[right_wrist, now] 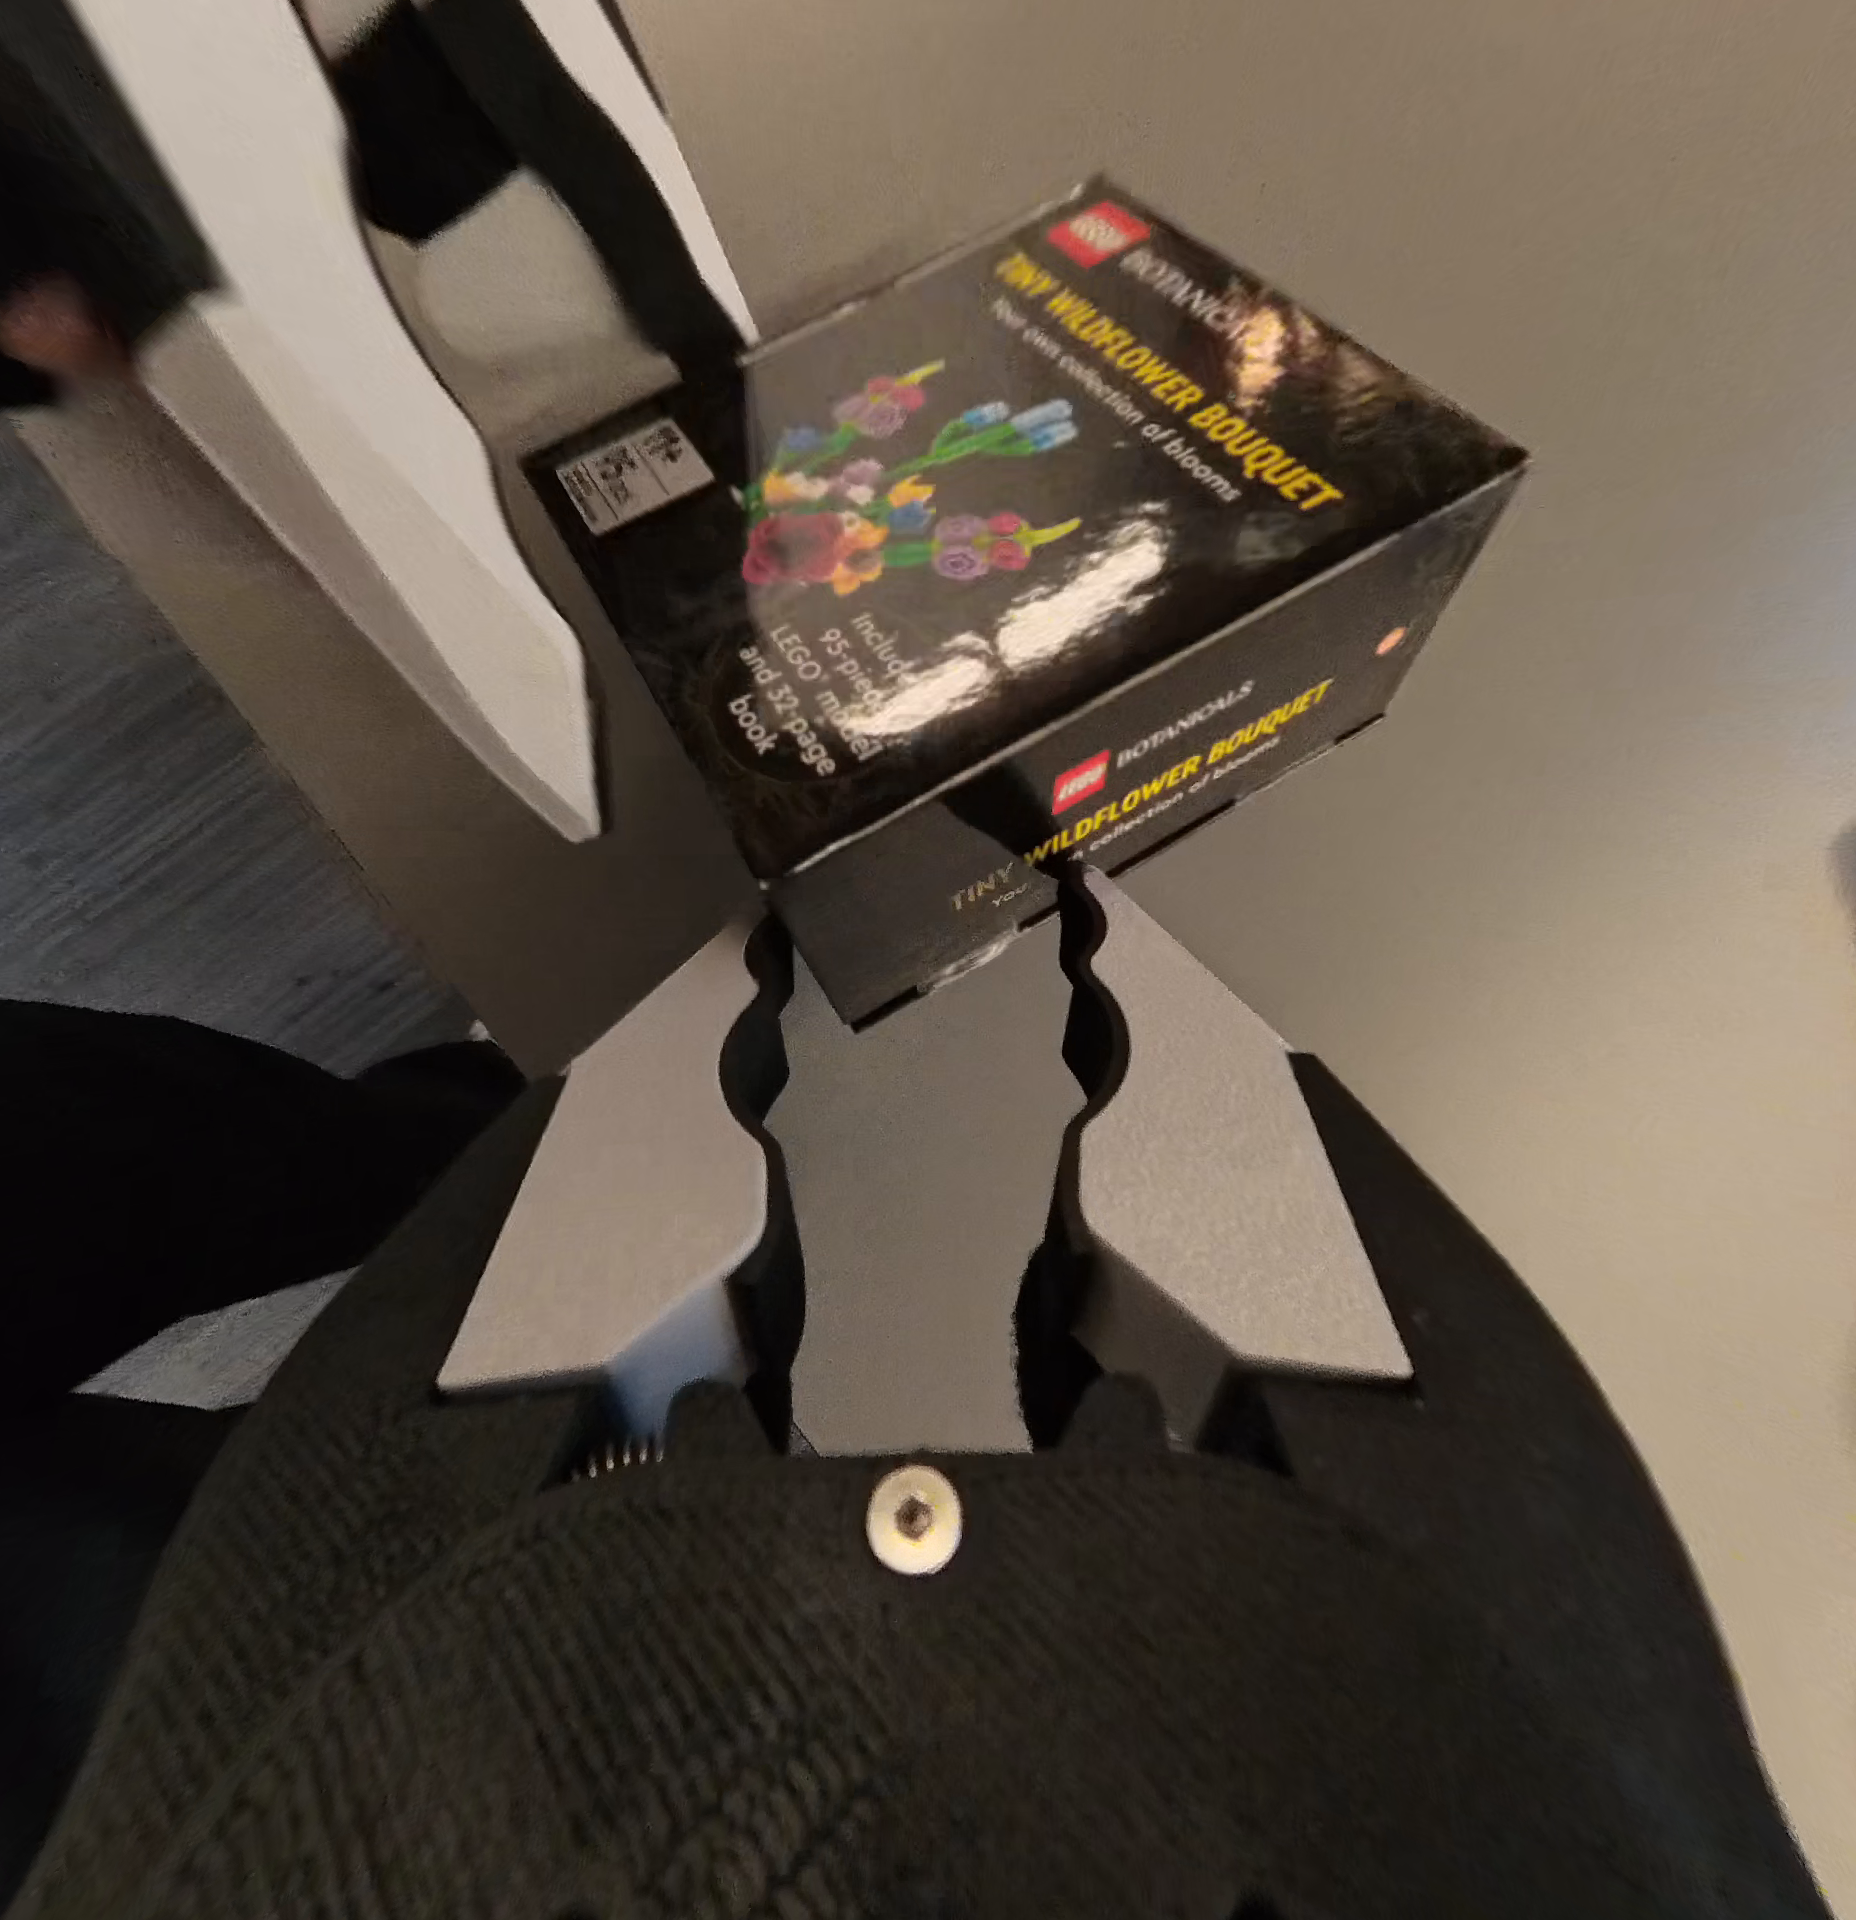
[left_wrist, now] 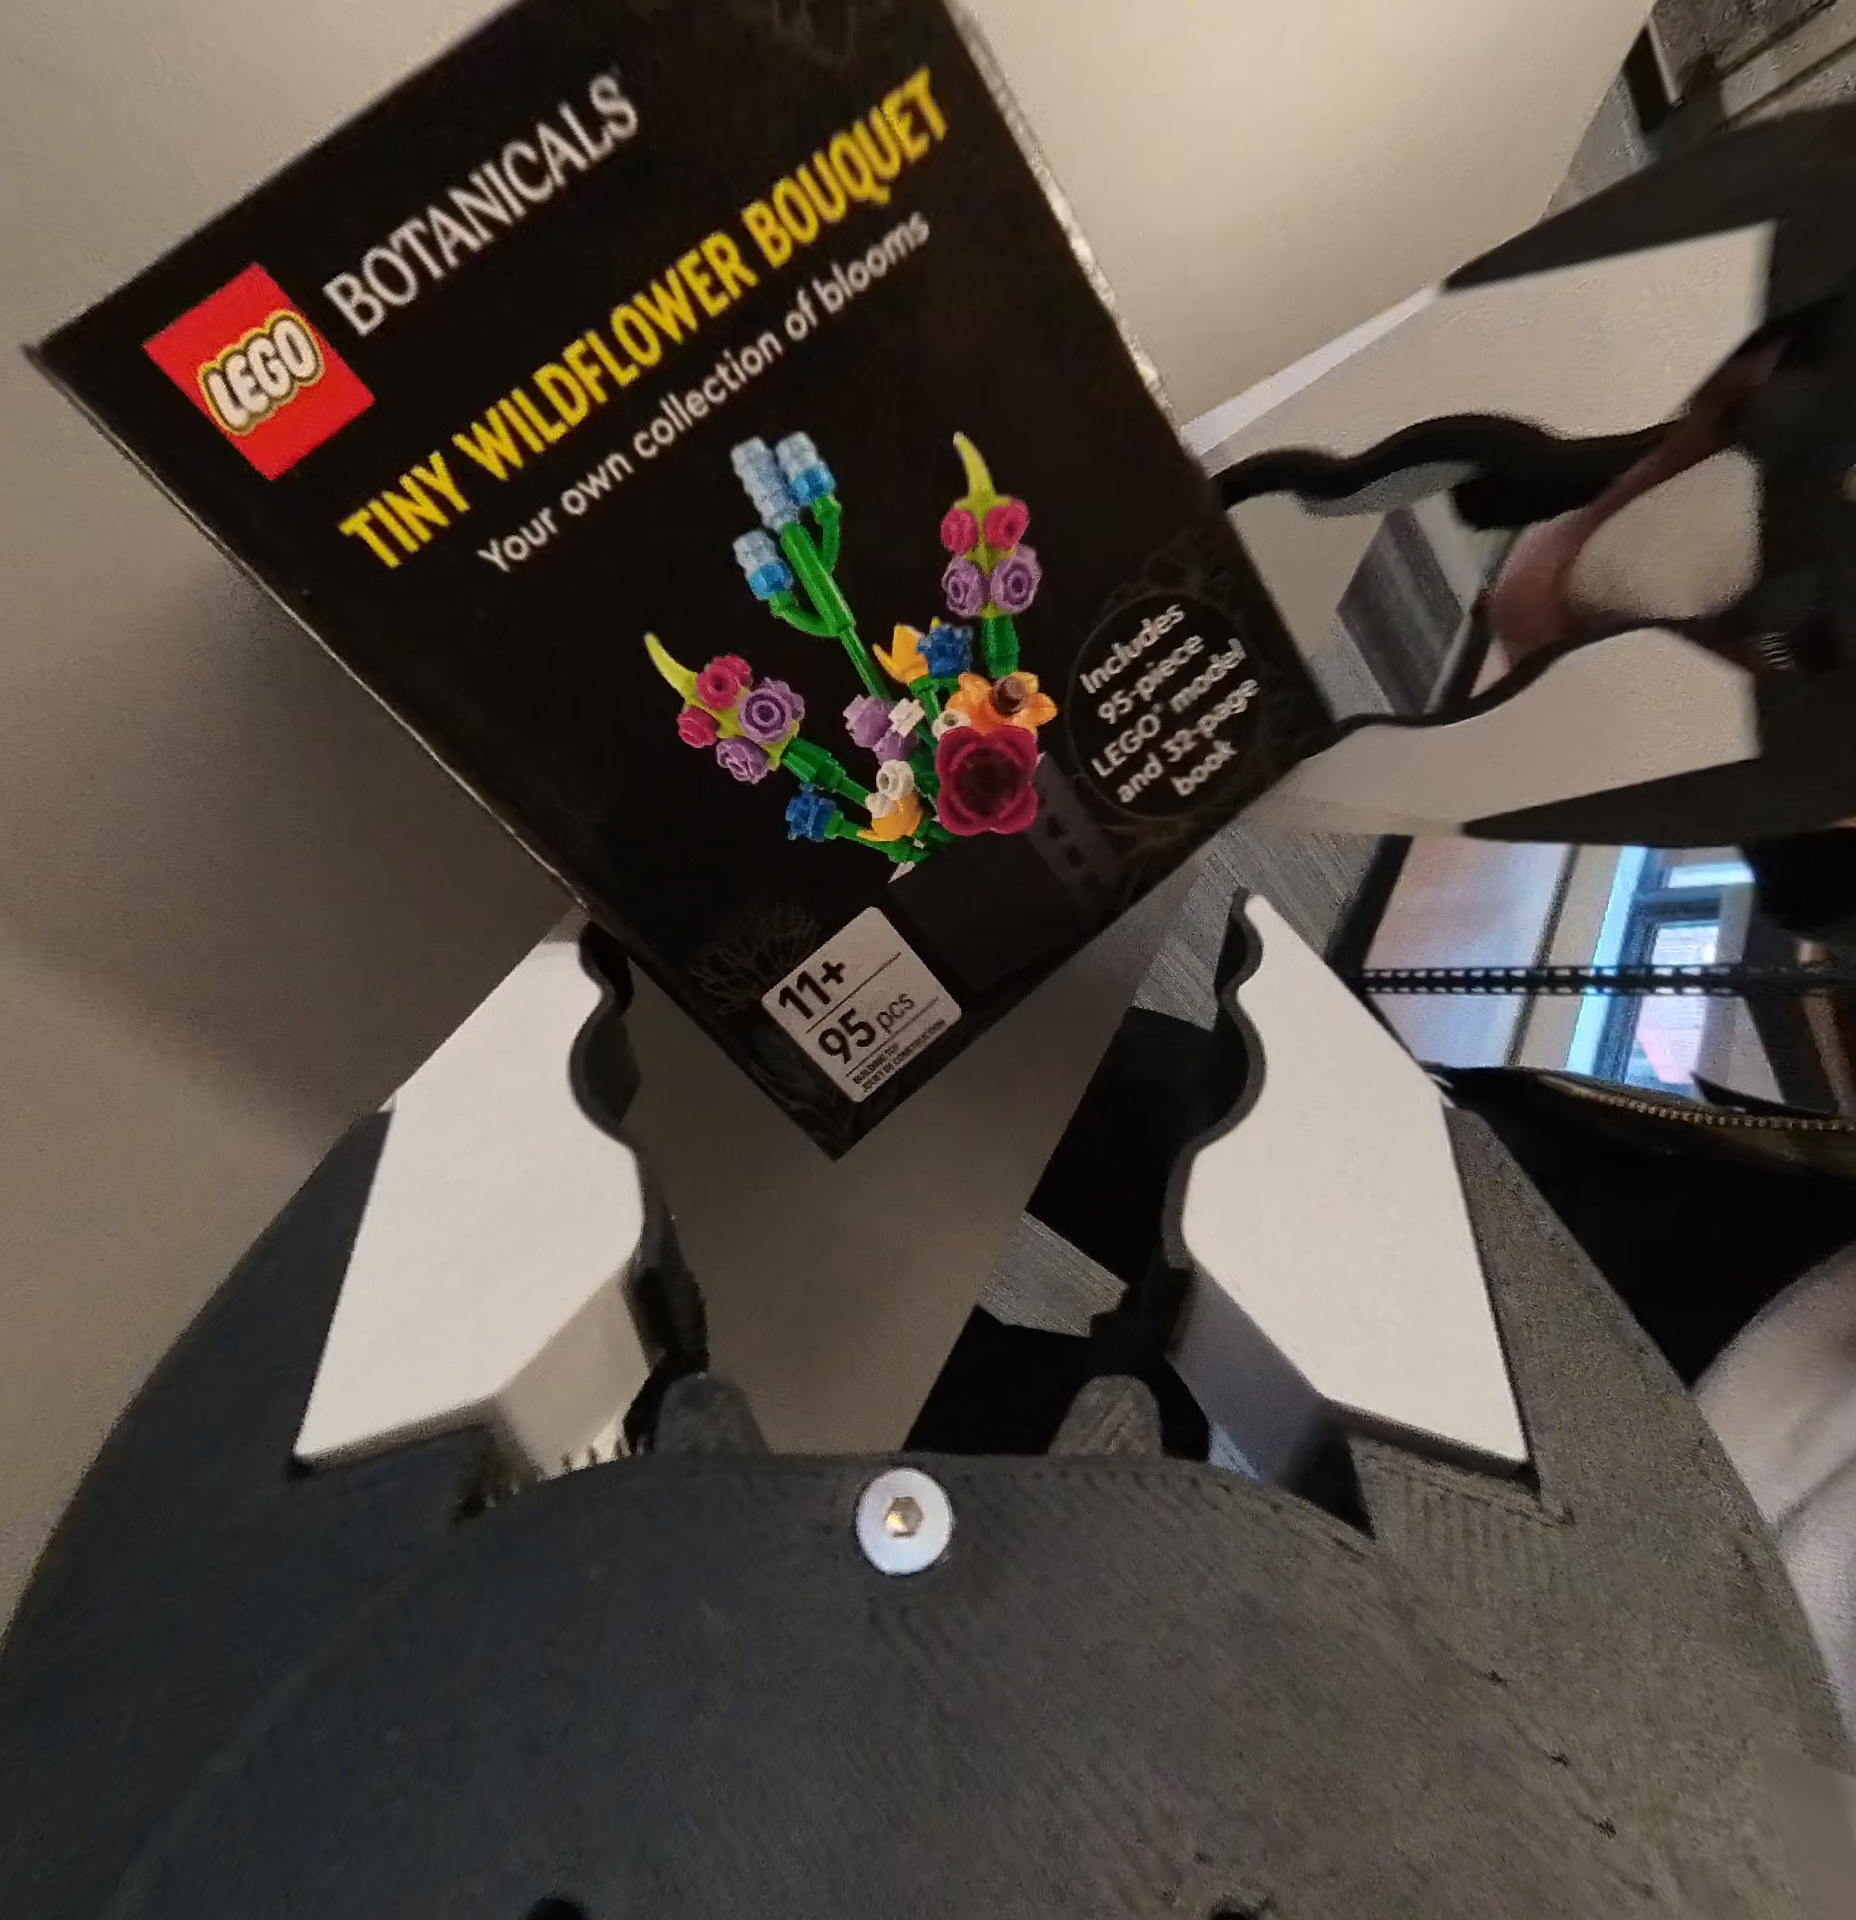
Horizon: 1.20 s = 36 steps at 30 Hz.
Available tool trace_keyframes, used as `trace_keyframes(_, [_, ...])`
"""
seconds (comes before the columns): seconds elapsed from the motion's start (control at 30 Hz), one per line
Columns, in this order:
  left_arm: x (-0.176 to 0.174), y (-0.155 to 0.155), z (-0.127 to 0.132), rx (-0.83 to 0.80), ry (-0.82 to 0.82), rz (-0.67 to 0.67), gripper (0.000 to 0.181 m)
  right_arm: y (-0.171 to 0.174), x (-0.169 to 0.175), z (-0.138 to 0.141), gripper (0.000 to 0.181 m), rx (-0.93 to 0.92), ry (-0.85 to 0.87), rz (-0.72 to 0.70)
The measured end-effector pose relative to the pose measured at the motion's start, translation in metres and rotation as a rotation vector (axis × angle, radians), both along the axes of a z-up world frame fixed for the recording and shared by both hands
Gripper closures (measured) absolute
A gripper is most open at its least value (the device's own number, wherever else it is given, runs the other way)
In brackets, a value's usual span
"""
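Note:
A black cardboard box (left_wrist: 695,468) with a red logo and a printed flower bouquet is tilted in front of a pale beige surface (left_wrist: 124,935). My left gripper (left_wrist: 924,935) is wide open. The box's lower corner sits between its fingers, with the left fingertip (left_wrist: 597,966) at the box edge and the right one apart from it. My right gripper (right_wrist: 919,904) has its jaws closed in on the near corner of the box (right_wrist: 1059,499), touching it on both sides. It shows in the left wrist view (left_wrist: 1267,618) at the box's right corner. The left gripper (right_wrist: 659,577) shows blurred at upper left.
Grey carpet (right_wrist: 124,779) lies to the left, beyond the edge of the beige surface (right_wrist: 1526,1143). A window (left_wrist: 1630,987) shows at the right. A person's pale sleeve (left_wrist: 1797,1455) and dark clothing (right_wrist: 124,1195) are close behind the grippers.

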<state>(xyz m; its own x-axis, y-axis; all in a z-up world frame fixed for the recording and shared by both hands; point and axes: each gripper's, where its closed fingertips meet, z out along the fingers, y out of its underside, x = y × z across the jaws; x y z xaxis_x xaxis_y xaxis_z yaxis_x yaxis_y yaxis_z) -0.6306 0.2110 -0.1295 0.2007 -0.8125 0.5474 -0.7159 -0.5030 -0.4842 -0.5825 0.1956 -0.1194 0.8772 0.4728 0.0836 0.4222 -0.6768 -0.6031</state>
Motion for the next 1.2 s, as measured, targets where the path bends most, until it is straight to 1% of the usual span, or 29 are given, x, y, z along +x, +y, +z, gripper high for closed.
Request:
trace_keyframes(0.1, [-0.005,0.002,-0.009,0.001,0.000,0.011,0.081,0.005,-0.008,0.019,0.130,0.020,-0.068,0.042])
trace_keyframes(0.17, [-0.008,0.000,-0.013,-0.038,-0.007,0.007,0.084,0.009,-0.015,0.030,0.130,0.035,-0.106,0.072])
trace_keyframes(0.27, [-0.009,0.001,-0.011,-0.061,-0.054,0.029,0.083,0.011,-0.019,0.033,0.130,-0.004,-0.183,0.103])
trace_keyframes(0.4, [-0.010,0.002,-0.008,-0.096,-0.100,0.062,0.083,0.013,-0.024,0.038,0.132,0.003,-0.227,0.129])
trace_keyframes(0.6, [-0.017,0.005,-0.009,-0.082,-0.077,0.092,0.084,0.016,-0.031,0.038,0.136,0.009,-0.228,0.117])
trace_keyframes(0.67, [-0.019,0.004,-0.009,-0.086,-0.066,0.083,0.084,0.017,-0.034,0.040,0.137,0.029,-0.224,0.123])
trace_keyframes(0.93, [-0.030,0.008,-0.016,-0.013,0.100,-0.003,0.083,0.024,-0.047,0.052,0.139,0.088,-0.183,0.141])
trace_keyframes(1.03, [-0.036,0.010,-0.017,-0.029,0.160,-0.013,0.083,0.028,-0.052,0.053,0.140,0.093,-0.192,0.157])
trace_keyframes(1.2, [-0.059,0.007,-0.021,-0.021,0.334,-0.133,0.087,0.031,-0.060,0.052,0.140,0.094,-0.200,0.219])
